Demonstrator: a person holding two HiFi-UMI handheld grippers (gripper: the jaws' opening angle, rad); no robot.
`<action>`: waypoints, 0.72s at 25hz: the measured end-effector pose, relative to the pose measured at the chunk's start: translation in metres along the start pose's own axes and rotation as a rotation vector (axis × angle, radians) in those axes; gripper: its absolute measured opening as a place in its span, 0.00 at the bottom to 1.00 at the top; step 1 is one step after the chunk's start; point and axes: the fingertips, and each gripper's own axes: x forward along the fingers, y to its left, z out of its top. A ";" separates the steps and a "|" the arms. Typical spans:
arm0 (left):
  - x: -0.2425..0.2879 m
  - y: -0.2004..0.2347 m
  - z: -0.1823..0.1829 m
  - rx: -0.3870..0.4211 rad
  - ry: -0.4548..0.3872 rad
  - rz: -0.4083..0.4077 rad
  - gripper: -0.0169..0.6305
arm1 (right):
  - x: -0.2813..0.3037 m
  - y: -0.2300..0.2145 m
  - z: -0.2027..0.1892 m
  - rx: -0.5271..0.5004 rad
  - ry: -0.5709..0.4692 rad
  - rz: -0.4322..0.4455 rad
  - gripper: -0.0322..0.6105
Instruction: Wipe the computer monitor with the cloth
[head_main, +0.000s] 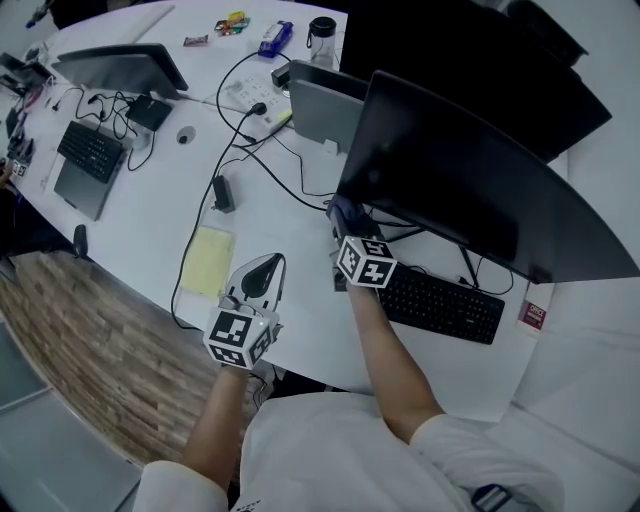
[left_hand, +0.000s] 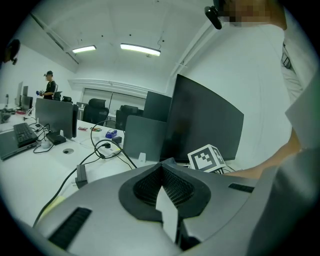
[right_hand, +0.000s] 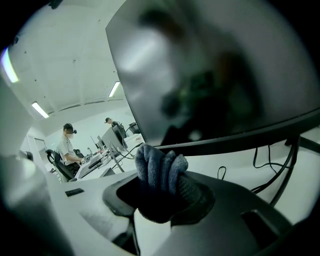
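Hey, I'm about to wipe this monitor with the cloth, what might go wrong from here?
1. The cloth is only a small bunched wad in the right hand-held gripper, so the hard jaws might scrape the monitor.
2. A firm push at its lower corner might rock the monitor.
3. The forearm hangs close by the keyboard and may bump keys.

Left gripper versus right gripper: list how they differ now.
The right gripper is shut on the dark cloth; the left gripper has its fingers together on nothing. The right gripper is by the lower edge of the monitor; the left gripper hangs over the near edge of the desk. Both carry marker cubes.
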 end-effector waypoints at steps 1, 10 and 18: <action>-0.001 0.001 -0.001 -0.002 0.000 0.002 0.04 | 0.002 0.003 0.000 0.004 0.000 0.004 0.27; -0.005 0.007 -0.003 -0.009 0.004 0.016 0.04 | 0.018 0.026 0.003 0.268 -0.029 0.059 0.27; -0.007 0.009 -0.004 0.000 0.004 0.017 0.04 | 0.018 0.034 0.012 0.649 -0.108 0.114 0.27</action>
